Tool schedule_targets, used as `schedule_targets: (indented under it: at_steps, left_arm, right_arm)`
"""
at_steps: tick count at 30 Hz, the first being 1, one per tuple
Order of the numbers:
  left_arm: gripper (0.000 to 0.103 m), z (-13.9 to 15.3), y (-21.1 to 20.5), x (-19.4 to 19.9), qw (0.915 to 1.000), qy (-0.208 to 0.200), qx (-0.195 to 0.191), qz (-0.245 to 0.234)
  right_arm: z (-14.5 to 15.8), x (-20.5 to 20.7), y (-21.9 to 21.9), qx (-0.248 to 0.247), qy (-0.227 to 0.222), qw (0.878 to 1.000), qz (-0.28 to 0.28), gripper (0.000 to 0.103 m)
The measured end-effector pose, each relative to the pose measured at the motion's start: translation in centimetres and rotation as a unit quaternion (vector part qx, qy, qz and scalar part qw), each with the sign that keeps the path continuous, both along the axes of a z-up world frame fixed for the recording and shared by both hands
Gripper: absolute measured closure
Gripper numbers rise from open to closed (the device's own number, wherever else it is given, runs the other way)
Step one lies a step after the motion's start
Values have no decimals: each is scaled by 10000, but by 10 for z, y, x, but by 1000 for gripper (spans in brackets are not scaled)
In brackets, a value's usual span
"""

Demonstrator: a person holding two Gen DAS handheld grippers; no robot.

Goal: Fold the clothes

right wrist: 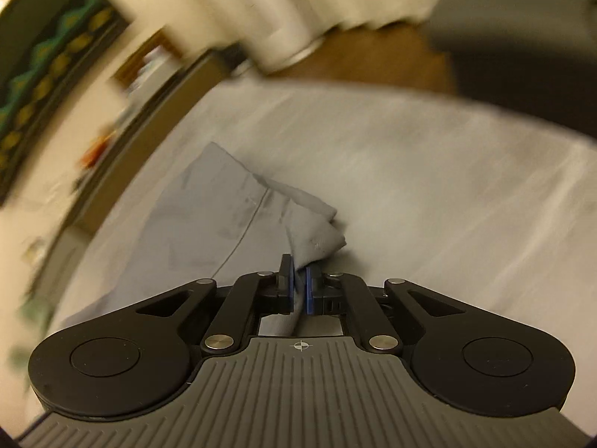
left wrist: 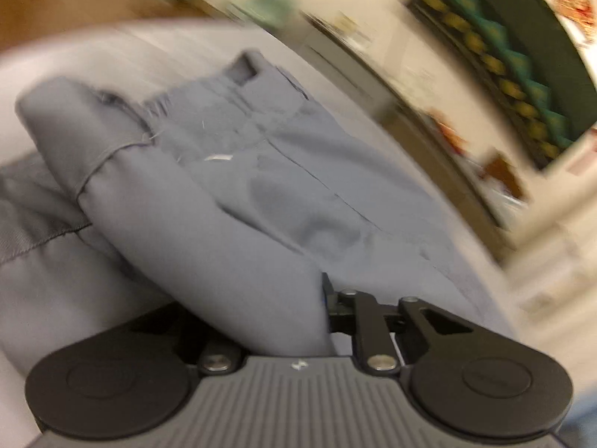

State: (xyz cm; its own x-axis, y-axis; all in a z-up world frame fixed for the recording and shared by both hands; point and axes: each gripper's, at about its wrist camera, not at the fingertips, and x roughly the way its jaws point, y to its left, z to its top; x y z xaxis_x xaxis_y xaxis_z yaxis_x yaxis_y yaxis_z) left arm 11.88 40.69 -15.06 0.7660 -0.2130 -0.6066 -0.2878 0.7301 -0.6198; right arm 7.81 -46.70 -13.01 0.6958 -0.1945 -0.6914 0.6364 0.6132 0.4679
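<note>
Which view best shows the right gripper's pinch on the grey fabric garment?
The right wrist view: the right gripper has its blue-padded fingers shut on a bunched corner of the grey fabric garment. The left wrist view shows more of the garment, draped over the left gripper, but not that pinch.

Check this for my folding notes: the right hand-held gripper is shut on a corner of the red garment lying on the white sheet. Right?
Not quite: the garment is grey, not red. The right wrist view shows the right hand-held gripper shut on its corner, over the white sheet.
</note>
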Motion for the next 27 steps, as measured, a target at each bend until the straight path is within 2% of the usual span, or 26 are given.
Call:
schedule_targets:
  at_steps: [2,3,5,7,8,9,10,12,13,14,17,19,20,21,22,23,25,26,27]
  left_arm:
    - [89,8,-15,6,9995,-310,55,16]
    - [90,12,-21,5,9988,-455,202,13]
    - [93,14,-24,6,9984,-377,423,-8]
    - [99,28,-27,-7,9968,-613,518,27]
    - [99,46,-35,-31,9928,-1062,556,75]
    - [98,63,-50,-67,9826,-1719,695,138]
    - [98,67,-61,-97,9738,-2048,918,366]
    - [98,36,-52,-103,9871,-1298,560,757]
    - [96,19,-46,-104,9912,-862,342,944]
    - [93,11,-42,-109,9900,-744,206,1183]
    - [77,6,-40,-116,9848,-512,218,1648]
    - [44,10,-33,-115,9808,-434,272,1879]
    - [42,15,-26,-112,9773,-387,379,2047]
    - [64,26,-20,-114,9747,-487,488,2126]
    - [97,38,-14,-116,9721,-616,595,2185]
    - [97,56,-22,-134,9673,-1039,770,2180]
    - [97,62,-36,-169,9568,-1094,959,2517]
    - [95,52,-32,-174,9596,-810,642,2617]
    - [88,36,-22,-174,9620,-497,199,2679]
  right_arm:
    - [4,-3,-8,-198,66,9994,-272,99]
    - [5,-6,-9,-152,28,9996,-225,99]
    - [10,-8,-6,-257,-8,9996,-99,95]
    - [12,-9,-4,-336,-13,9994,-21,93]
    - [12,-9,-4,-348,-12,9994,3,93]
    - [11,-10,-5,-325,-2,9995,15,93]
    - [9,-10,-6,-253,23,9997,9,92]
    - [2,-8,-8,-140,64,9999,16,95]
    - [0,-6,-8,-139,96,9999,26,91]
    - [1,-4,-4,-220,143,9996,57,91]
    - [2,0,4,-315,215,9992,146,83]
    - [3,-3,5,-316,209,9992,123,83]
    - [2,-4,3,-304,198,9993,103,82]
    - [2,-5,2,-323,201,9992,95,82]
    - [2,-7,3,-393,228,9989,107,82]
    - [2,-8,4,-488,270,9984,124,83]
    - [3,-8,4,-662,360,9971,106,82]
    - [4,-8,4,-727,395,9965,82,82]
    - [6,-7,5,-802,449,9958,30,76]
